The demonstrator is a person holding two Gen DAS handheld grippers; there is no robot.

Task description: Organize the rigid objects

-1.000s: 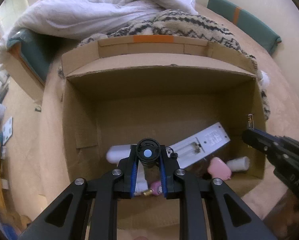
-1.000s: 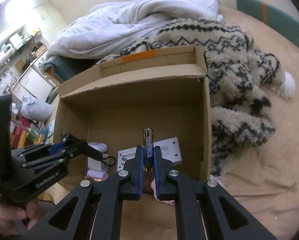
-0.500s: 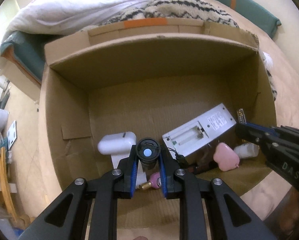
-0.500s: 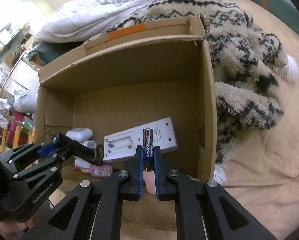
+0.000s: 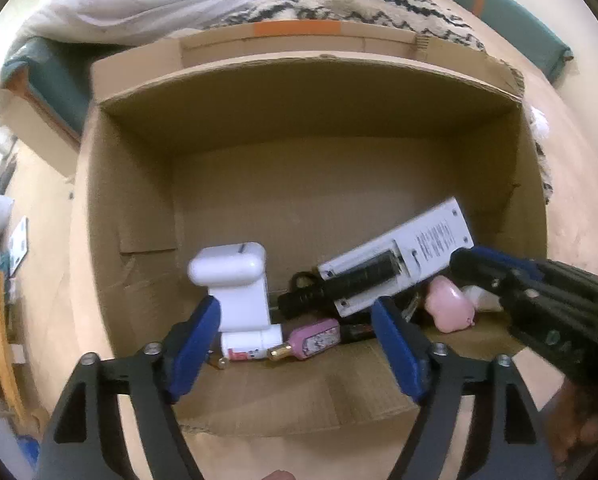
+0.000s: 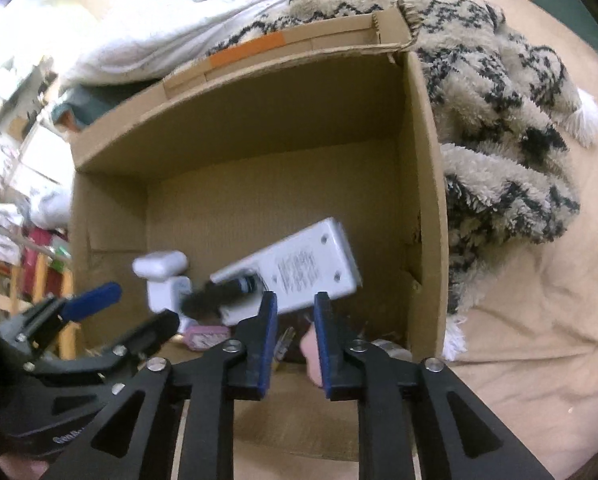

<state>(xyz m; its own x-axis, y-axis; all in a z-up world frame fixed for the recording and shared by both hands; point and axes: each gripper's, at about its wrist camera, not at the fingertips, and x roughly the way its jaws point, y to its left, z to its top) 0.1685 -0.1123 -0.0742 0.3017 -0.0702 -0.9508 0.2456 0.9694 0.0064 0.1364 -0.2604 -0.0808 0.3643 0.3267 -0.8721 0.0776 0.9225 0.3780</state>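
Bedding, a patterned fleece (image 6: 499, 92) and a cardboard box (image 5: 307, 80) are filling both views. L claw (image 5: 295, 340) is standing wide w/ nothing between its pads, having just been opening; the black flashlight (image 5: 339, 286) it carried 1 s ago is now lying in the box across the white remote (image 5: 411, 256). R claw (image 6: 295, 340) is narrowly parted, also just opening, and empty; its battery (image 6: 285, 342) is apparently dropping below. Judgement: both items are deposited. L view is showing the pink bottle (image 5: 319, 332) and pink heart (image 5: 447, 308) clearly; R view is blurring these.
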